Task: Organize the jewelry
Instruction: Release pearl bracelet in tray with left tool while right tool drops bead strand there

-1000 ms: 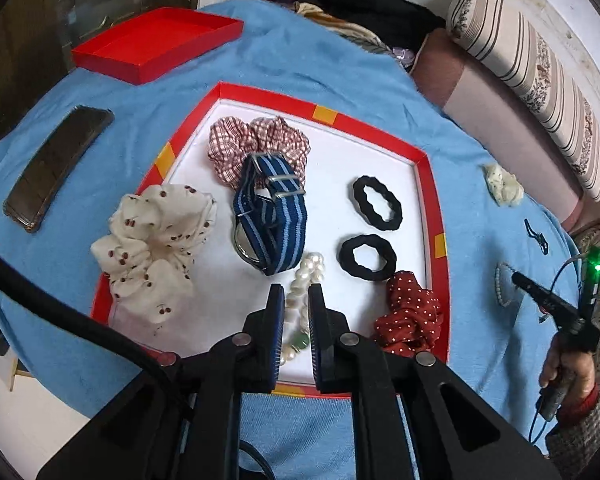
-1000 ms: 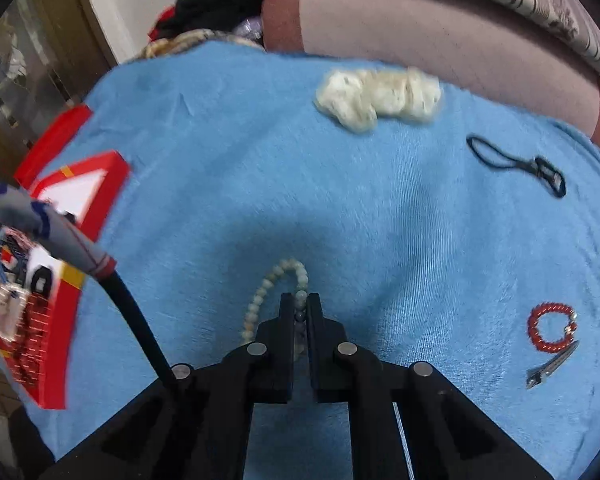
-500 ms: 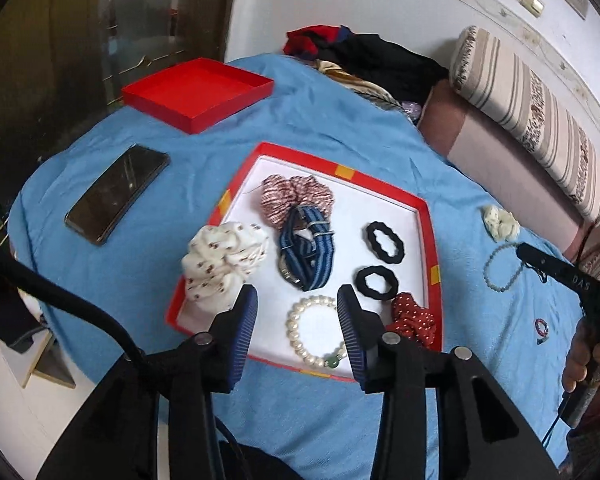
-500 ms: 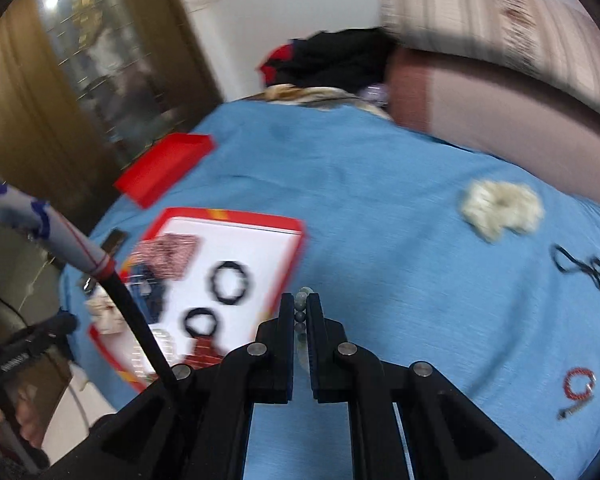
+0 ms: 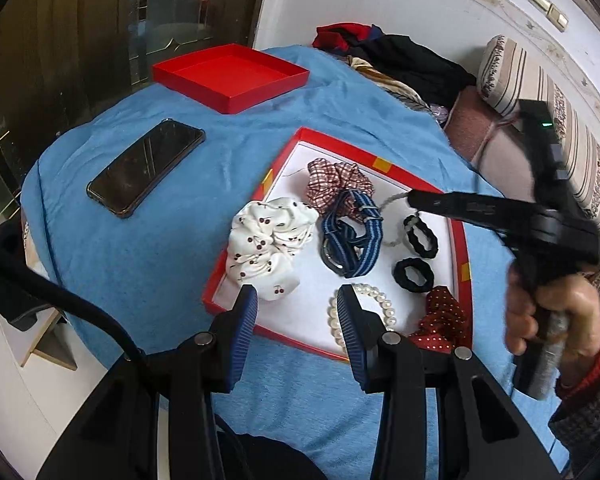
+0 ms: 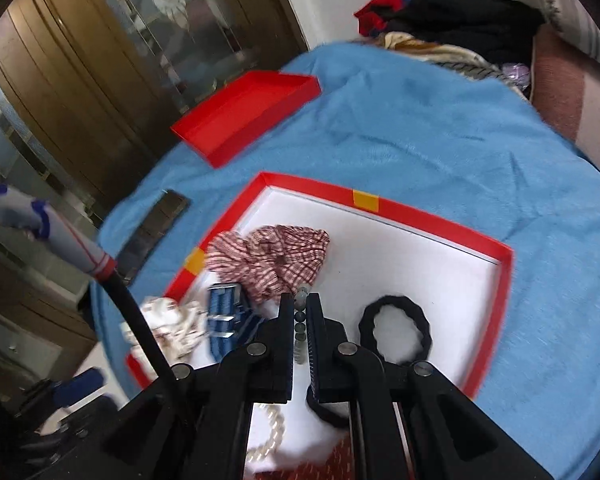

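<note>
A white tray with a red rim (image 5: 458, 240) lies on the blue cloth. In it are a pearl bracelet (image 5: 380, 300), a cherry-print scrunchie (image 5: 268, 240), a plaid scrunchie (image 5: 332, 184), a blue striped strap (image 5: 352, 236), two black hair ties (image 5: 420, 236) and a red dotted scrunchie (image 5: 444, 316). My left gripper (image 5: 296, 300) hangs open over the tray's near edge, just short of the pearls, with nothing between its fingers. Above the tray's middle, my right gripper (image 6: 300, 304) is shut on a grey bead bracelet (image 6: 300, 320) that dangles beside the plaid scrunchie (image 6: 272, 260).
A black phone (image 5: 146, 166) lies left of the tray, and an empty red lid (image 5: 230, 72) sits further back. Piled clothes (image 5: 400, 56) and a striped cushion (image 5: 540, 92) border the far right. A hand (image 5: 548, 320) holds the right gripper at the right edge.
My left gripper opened, left the pearl bracelet in the tray and drew back. My right gripper lifted the grey bead bracelet off the cloth and carried it left over the tray.
</note>
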Action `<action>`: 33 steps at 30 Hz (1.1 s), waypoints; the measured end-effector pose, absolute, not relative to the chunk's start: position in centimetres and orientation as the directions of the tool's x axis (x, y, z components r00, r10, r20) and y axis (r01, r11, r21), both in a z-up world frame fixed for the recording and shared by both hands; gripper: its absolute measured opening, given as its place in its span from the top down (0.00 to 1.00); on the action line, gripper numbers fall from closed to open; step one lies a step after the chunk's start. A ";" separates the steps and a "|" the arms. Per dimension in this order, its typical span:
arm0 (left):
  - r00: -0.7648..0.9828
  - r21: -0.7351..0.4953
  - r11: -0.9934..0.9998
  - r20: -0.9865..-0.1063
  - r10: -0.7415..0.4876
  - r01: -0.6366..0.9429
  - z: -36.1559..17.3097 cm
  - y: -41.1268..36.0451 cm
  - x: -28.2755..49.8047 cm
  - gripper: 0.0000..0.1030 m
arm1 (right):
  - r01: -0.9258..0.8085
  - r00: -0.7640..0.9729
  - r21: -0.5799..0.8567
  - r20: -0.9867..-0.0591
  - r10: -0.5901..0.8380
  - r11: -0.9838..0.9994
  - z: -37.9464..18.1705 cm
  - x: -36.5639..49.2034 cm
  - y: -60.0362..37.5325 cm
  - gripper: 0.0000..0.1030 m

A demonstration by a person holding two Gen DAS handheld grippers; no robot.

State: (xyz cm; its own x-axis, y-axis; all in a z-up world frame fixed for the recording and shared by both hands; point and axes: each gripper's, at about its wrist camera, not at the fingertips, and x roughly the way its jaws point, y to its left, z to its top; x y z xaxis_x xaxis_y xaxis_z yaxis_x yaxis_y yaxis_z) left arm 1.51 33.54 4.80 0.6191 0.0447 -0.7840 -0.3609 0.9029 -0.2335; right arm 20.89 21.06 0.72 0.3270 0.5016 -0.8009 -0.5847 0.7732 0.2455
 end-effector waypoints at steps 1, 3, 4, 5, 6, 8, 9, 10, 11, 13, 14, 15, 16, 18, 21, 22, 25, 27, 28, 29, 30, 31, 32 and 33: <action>0.619 -0.231 0.903 -0.784 0.048 -0.363 4.7 33.6 1.5 0.61 | -0.577 0.353 0.203 -0.811 0.466 0.791 0.3 21.2 21.2 0.92; 0.618 -0.227 0.904 -0.784 0.050 -0.362 4.6 33.6 1.5 0.61 | -0.557 0.377 0.168 -0.821 0.428 0.814 -0.1 22.0 21.0 0.84; 0.618 -0.224 0.905 -0.785 0.053 -0.362 4.6 33.5 1.6 0.61 | -0.543 0.388 0.165 -0.820 0.421 0.823 0.0 22.4 20.5 0.76; 0.617 -0.222 0.906 -0.785 0.055 -0.362 4.6 33.4 1.6 0.60 | -0.531 0.405 0.164 -0.813 0.419 0.831 0.3 22.5 19.8 0.68; 0.618 -0.220 0.906 -0.785 0.056 -0.362 4.6 33.3 1.6 0.60 | -0.525 0.416 0.164 -0.807 0.419 0.835 0.7 22.6 19.2 0.66; 0.618 -0.218 0.906 -0.784 0.059 -0.363 4.7 33.0 1.6 0.60 | -0.517 0.441 0.153 -0.796 0.415 0.842 1.6 22.3 17.6 0.64; 0.618 -0.217 0.906 -0.784 0.058 -0.362 4.7 32.9 1.6 0.60 | -0.513 0.448 0.151 -0.792 0.414 0.845 1.9 22.1 16.9 0.64; 0.619 -0.218 0.907 -0.783 0.058 -0.361 4.8 32.7 1.6 0.60 | -0.501 0.461 0.149 -0.788 0.408 0.853 2.3 21.8 15.7 0.63; 0.620 -0.216 0.908 -0.783 0.059 -0.359 5.0 32.4 1.6 0.59 | -0.484 0.473 0.152 -0.783 0.404 0.862 2.5 21.4 14.2 0.62; 0.618 -0.208 0.913 -0.784 0.059 -0.351 5.1 31.7 1.6 0.59 | -0.456 0.485 0.160 -0.780 0.395 0.876 2.6 20.7 11.9 0.61; 0.617 -0.203 0.916 -0.784 0.059 -0.346 5.2 31.2 1.5 0.58 | -0.435 0.492 0.159 -0.782 0.382 0.886 2.5 20.1 10.4 0.61; 0.616 -0.195 0.920 -0.785 0.060 -0.339 5.3 30.6 1.5 0.58 | -0.423 0.496 0.162 -0.782 0.377 0.892 2.5 19.6 9.2 0.61; 0.616 -0.184 0.926 -0.785 0.063 -0.330 5.5 29.9 1.5 0.57 | -0.406 0.500 0.169 -0.781 0.373 0.898 2.3 18.7 7.5 0.61; 0.618 -0.165 0.935 -0.784 0.068 -0.313 5.7 28.7 1.6 0.55 | -0.370 0.513 0.168 -0.783 0.352 0.914 1.9 17.1 4.7 0.61; 0.619 -0.155 0.948 -0.784 0.052 -0.276 6.0 26.6 1.6 0.52 | -0.311 0.529 0.167 -0.788 0.316 0.936 0.9 14.2 -0.5 0.61; 0.617 -0.152 0.953 -0.786 0.046 -0.264 6.0 25.9 1.7 0.52 | -0.279 0.538 0.160 -0.791 0.292 0.947 0.4 13.0 -2.8 0.61; 0.609 -0.135 0.967 -0.793 0.027 -0.218 6.1 23.4 2.0 0.52 | -0.164 0.557 0.153 -0.801 0.220 0.974 -0.5 11.0 -9.3 0.61; 0.605 -0.132 0.973 -0.796 0.009 -0.187 6.1 21.6 2.1 0.52 | -0.055 0.571 0.153 -0.806 0.156 0.987 -0.8 10.3 -14.5 0.61; 0.604 -0.131 0.976 -0.797 0.001 -0.175 6.1 20.9 2.1 0.52 | 0.020 0.576 0.158 -0.809 0.117 0.987 -1.0 10.2 -17.8 0.61; 0.601 -0.129 0.979 -0.799 -0.006 -0.161 6.0 20.1 2.2 0.52 | 0.102 0.580 0.165 -0.811 0.076 0.981 -1.2 10.3 -21.1 0.61; 0.598 -0.126 0.981 -0.801 -0.015 -0.144 6.0 19.3 2.3 0.52 | 0.161 0.580 0.172 -0.813 0.048 0.972 -1.4 10.5 -23.4 0.61; 0.592 -0.120 0.985 -0.805 -0.023 -0.126 5.9 18.4 2.4 0.52 | 0.205 0.576 0.182 -0.817 0.032 0.962 -1.7 10.9 -25.3 0.61; 0.588 -0.115 0.987 -0.809 -0.026 -0.115 5.7 17.8 2.5 0.52 | 0.238 0.571 0.196 -0.821 0.026 0.951 -2.0 11.4 -26.9 0.61; 0.581 -0.108 0.989 -0.813 -0.030 -0.100 5.6 17.0 2.7 0.52 | 0.262 0.567 0.216 -0.823 0.031 0.941 -2.4 12.1 -28.3 0.61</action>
